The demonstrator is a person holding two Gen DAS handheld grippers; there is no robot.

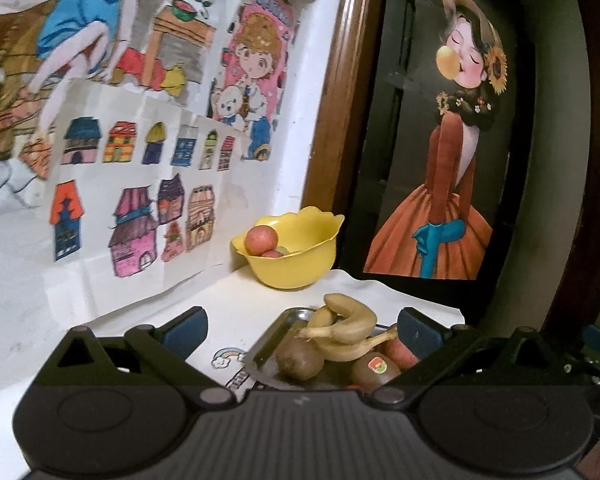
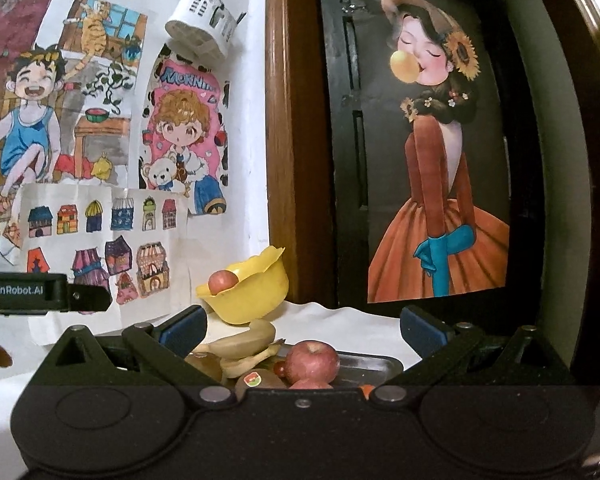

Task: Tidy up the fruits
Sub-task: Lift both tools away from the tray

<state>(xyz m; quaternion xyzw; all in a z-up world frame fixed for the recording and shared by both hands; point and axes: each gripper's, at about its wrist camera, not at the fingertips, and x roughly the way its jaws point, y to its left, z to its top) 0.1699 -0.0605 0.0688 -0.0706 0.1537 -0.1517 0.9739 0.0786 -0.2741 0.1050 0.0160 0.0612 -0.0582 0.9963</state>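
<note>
We hold the left gripper (image 1: 302,330) with its jaws spread wide and nothing between them; it hangs over the near end of the metal tray (image 1: 266,344) and touches none of the fruit. Our right gripper (image 2: 303,330) is likewise wide open and empty, poised just above the tray (image 2: 374,360) with an apple (image 2: 312,362) lying between its blue pads (image 2: 422,326) but clear of both.

On the tray we see bananas (image 1: 346,320) stacked over two kiwis (image 1: 299,360), one bearing a sticker (image 1: 378,365), all touching one another.

Behind the tray stands the yellow bowl (image 1: 300,258), holding another apple (image 1: 261,239) against its left rim. The bowl sits in the corner where the wall of drawings (image 1: 132,216) meets the wooden frame (image 1: 332,112), so room is tight behind it. Bare white table (image 1: 236,300) lies open to the tray's left.
</note>
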